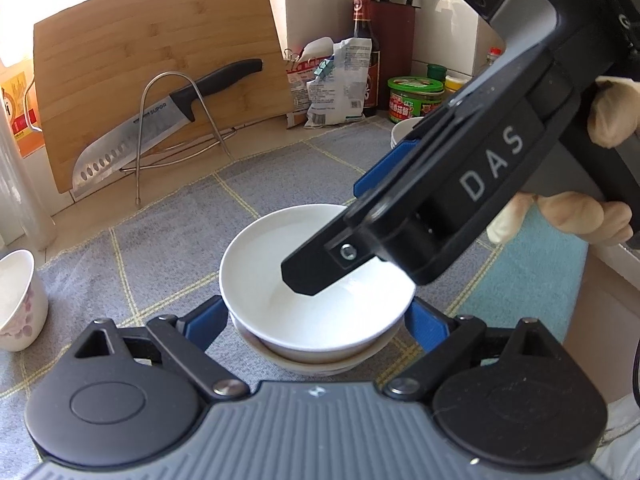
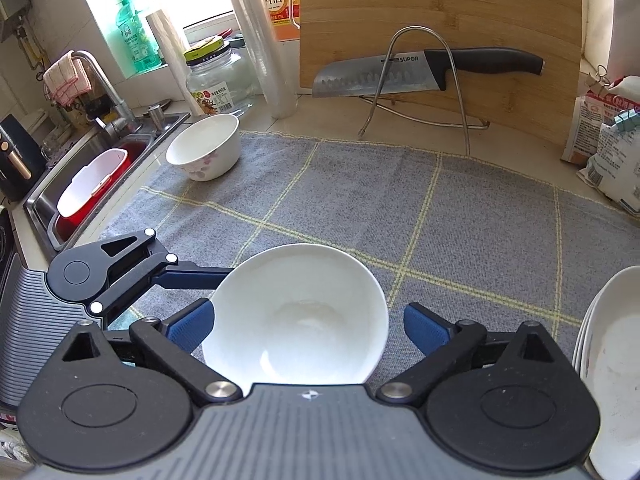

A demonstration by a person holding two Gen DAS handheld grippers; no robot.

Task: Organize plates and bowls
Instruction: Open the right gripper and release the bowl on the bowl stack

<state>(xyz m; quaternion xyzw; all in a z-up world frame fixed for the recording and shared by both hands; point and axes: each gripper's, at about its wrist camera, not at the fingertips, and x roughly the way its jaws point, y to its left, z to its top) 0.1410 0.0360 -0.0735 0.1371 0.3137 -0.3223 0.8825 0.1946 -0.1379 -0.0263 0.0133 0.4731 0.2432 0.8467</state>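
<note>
A plain white bowl [image 1: 316,280] sits nested in another white bowl [image 1: 316,364] on the grey checked mat [image 1: 160,248]. My left gripper [image 1: 316,324] is open, its blue pads either side of the stack and close to it. My right gripper [image 2: 308,326] is open above the same top bowl [image 2: 296,316], its blue pads either side of the rim; its body shows over the bowl in the left wrist view [image 1: 440,216]. The left gripper shows at the bowl's left in the right wrist view [image 2: 120,268]. A flowered bowl [image 2: 204,146] stands at the mat's far left.
A stack of white plates [image 2: 612,360] lies at the right. A cutting board [image 2: 440,20], knife [image 2: 420,68] and wire rack stand at the back. The sink [image 2: 92,184] is at the left. Food bags [image 1: 332,80], jars and bottles stand behind.
</note>
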